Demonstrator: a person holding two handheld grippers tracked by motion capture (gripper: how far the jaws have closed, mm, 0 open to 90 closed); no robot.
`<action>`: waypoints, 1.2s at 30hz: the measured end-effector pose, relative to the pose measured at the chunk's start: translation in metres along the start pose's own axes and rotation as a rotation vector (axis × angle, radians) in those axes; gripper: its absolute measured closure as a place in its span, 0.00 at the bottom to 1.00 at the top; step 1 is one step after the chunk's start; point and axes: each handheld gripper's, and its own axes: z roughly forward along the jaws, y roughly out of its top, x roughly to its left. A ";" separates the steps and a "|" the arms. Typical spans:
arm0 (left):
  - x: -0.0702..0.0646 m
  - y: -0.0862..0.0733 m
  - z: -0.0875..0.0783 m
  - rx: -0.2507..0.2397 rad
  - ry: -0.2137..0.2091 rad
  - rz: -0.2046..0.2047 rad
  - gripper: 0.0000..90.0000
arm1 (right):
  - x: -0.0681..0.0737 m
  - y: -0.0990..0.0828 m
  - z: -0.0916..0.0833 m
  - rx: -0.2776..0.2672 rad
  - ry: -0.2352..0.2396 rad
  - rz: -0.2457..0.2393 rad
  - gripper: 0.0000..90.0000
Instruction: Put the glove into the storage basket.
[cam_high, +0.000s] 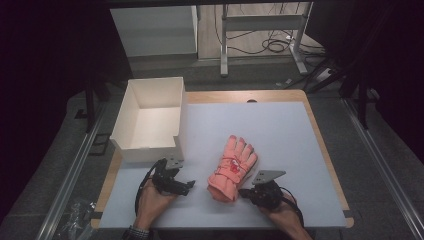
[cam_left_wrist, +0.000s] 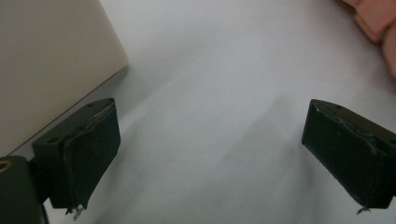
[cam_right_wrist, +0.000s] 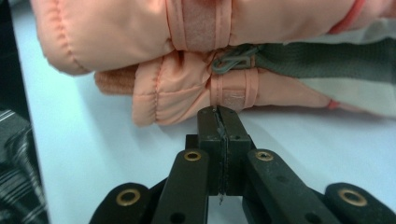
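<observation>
Right tongs (cam_right_wrist: 219, 114) held low, closed together, tips at the gloves' (cam_high: 232, 167) cuff; left tongs (cam_left_wrist: 210, 154) spread wide over the bench (cam_high: 280, 130). Gloves' fingers point away, toward the far edge.

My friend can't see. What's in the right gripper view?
The right tool, its black jaws shut together, touches the edge of a peach-pink padded winter glove lying on a pale table. Nothing is visibly pinched between the jaws.
</observation>
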 end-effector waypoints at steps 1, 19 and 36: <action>0.000 0.000 0.000 0.000 0.000 0.000 0.05 | 0.000 0.002 0.003 -0.003 -0.007 -0.004 0.99; 0.005 -0.002 0.003 0.008 -0.015 -0.028 0.04 | -0.014 0.027 0.029 -0.022 -0.086 0.028 0.99; -0.005 0.018 -0.013 -0.011 -0.119 0.015 0.00 | -0.023 0.023 0.019 -0.034 -0.088 0.036 0.84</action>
